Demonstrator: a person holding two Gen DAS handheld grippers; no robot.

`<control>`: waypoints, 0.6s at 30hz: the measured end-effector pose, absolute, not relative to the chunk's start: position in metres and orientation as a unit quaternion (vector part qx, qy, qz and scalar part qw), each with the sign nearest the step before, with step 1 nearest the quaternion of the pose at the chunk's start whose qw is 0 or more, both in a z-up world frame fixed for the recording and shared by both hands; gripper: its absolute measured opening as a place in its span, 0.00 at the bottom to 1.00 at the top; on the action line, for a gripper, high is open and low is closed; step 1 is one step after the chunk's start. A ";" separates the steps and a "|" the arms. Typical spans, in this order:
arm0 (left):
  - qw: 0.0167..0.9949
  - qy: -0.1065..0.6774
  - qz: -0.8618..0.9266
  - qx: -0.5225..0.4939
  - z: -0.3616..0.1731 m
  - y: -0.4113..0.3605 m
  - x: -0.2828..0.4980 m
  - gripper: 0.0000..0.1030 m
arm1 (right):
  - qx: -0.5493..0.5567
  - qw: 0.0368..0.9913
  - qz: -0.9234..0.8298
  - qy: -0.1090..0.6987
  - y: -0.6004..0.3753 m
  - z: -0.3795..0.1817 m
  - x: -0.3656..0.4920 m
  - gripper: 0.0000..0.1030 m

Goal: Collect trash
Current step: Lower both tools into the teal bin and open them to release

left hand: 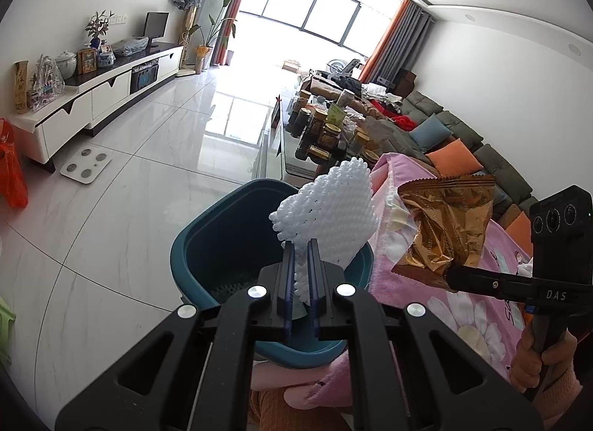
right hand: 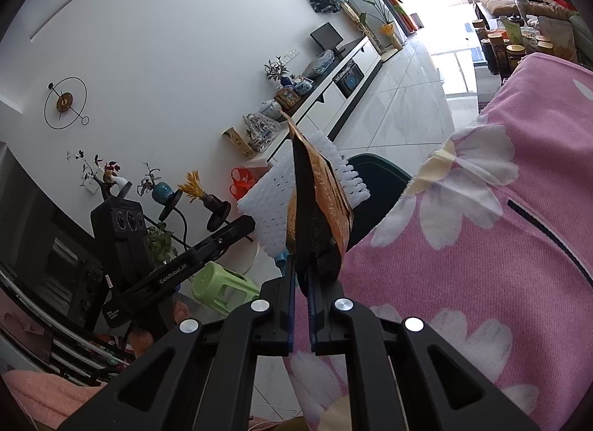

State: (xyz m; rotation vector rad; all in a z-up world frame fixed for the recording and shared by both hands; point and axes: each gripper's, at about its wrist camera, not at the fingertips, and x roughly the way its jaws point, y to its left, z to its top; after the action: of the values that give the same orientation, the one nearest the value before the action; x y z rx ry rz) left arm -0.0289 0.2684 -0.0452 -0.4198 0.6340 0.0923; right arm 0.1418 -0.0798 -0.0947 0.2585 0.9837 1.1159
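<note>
Left wrist view puts the white foam net (left hand: 330,216) right in the middle: it stands up between the closed jaws of the left gripper (left hand: 301,245), which is clamped on its lower end, and it hangs directly over the open mouth of the teal bin (left hand: 207,242) on the floor. Beside it, to the right, the gold foil wrapper (left hand: 448,223) is pinched by one corner in the right gripper (left hand: 450,279); from here it sits over the edge of the pink flowered cloth (left hand: 478,312), just beside the bin and, by my reading, not yet over it.

The right wrist view agrees: the right gripper is clenched on the wrapper's bottom edge, with the foam net just behind it and the dark rim of the bin beyond.

As I judge it, both pieces are picked up and carried to the bin, so gathering is done for these two; dropping them in is what is left. I can see part of the inside of the bin, with a ribbed dark bottom and no trash that I can make out. Whether more litter waits elsewhere I cannot tell.

Counted: one foam net, one foil wrapper, one bin, two grippers, one pink cloth. Further out, a cluster of jars (left hand: 326,131) crowds the glass table, too many and too overlapped for a sure count.
</note>
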 end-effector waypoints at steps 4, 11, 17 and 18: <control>0.922 0.318 0.050 -0.215 -0.054 0.276 -0.026 0.07 | 0.109 0.723 0.505 0.459 -0.067 -0.099 0.145 0.06; 0.916 0.331 0.063 -0.220 -0.066 0.284 -0.016 0.07 | 0.097 0.714 0.506 0.473 -0.048 -0.102 0.147 0.06; 0.913 0.339 0.069 -0.217 -0.076 0.281 -0.007 0.07 | 0.089 0.709 0.501 0.489 -0.030 -0.107 0.153 0.06; 0.912 0.341 0.070 -0.217 -0.078 0.283 -0.005 0.07 | 0.087 0.708 0.500 0.492 -0.028 -0.108 0.155 0.07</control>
State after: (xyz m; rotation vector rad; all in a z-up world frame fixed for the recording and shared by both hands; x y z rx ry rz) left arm -0.0048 0.2829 -0.0779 -0.4477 0.7021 0.1447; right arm 0.1547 -0.0276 -0.1084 0.1939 1.0919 1.1097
